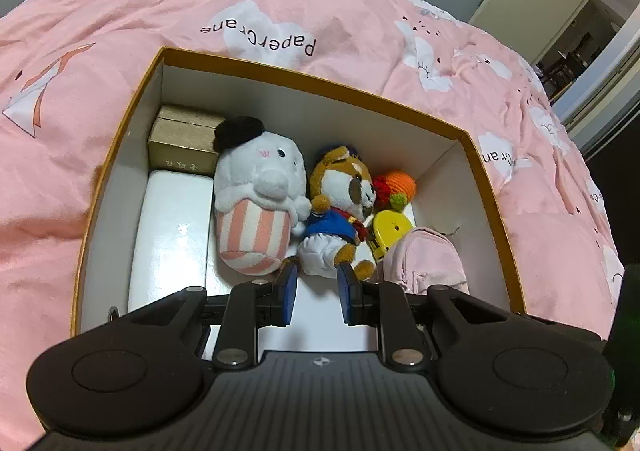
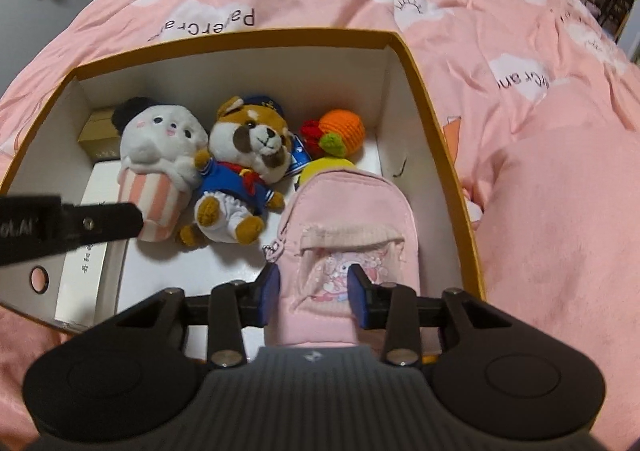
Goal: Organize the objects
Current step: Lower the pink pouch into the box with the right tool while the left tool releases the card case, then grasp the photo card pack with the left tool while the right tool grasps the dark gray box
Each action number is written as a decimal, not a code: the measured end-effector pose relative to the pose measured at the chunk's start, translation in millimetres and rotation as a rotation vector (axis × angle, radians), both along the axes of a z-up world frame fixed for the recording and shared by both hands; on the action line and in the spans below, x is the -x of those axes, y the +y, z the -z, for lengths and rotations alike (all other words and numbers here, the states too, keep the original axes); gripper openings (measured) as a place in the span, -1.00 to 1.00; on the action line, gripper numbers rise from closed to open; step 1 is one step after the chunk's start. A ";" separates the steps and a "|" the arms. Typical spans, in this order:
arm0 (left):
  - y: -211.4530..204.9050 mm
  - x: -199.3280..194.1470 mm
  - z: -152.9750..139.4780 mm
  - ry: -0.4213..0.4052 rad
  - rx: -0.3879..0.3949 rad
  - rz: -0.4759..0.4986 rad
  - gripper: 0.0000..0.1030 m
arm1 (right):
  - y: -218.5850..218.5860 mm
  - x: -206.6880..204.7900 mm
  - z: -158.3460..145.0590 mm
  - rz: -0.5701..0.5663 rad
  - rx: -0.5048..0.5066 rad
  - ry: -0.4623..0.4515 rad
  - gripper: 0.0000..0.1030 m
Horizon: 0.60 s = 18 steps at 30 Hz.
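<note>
On a pink quilt sits the box. The right gripper, jaws half open, straddles the pink mini backpack (contact unclear). The left gripper hovers open, empty, just short of the dog plush.

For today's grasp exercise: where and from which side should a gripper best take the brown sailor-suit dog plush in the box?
Probably the dog plush by its blue-suited torso, from above: it lies on its back between neighbouring toys, so side approaches look blocked.
</note>
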State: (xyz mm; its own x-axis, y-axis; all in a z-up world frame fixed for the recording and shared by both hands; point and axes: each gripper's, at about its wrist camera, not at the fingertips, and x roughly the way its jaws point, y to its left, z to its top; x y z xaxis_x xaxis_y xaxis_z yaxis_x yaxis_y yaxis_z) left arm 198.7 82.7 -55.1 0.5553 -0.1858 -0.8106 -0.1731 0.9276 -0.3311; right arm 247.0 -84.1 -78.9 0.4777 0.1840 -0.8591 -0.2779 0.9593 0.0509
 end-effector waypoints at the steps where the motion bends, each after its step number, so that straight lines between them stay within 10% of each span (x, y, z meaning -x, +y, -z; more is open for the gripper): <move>1: -0.3 0.4 0.0 0.001 0.000 0.002 -0.54 | -0.3 -0.4 0.5 0.001 -0.001 0.002 -0.26; 18: -19.0 54.4 -42.4 -0.123 -0.093 0.093 -0.54 | -30.9 63.3 -59.4 -0.052 -0.193 -0.209 0.11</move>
State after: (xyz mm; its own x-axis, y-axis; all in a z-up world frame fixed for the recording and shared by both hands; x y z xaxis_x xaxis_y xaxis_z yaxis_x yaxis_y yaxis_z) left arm 144.3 63.7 -12.7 0.6351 -0.1688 -0.7538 -0.0485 0.9652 -0.2570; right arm 183.7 -114.9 -19.5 0.6265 0.3635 -0.6894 -0.3499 0.9216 0.1680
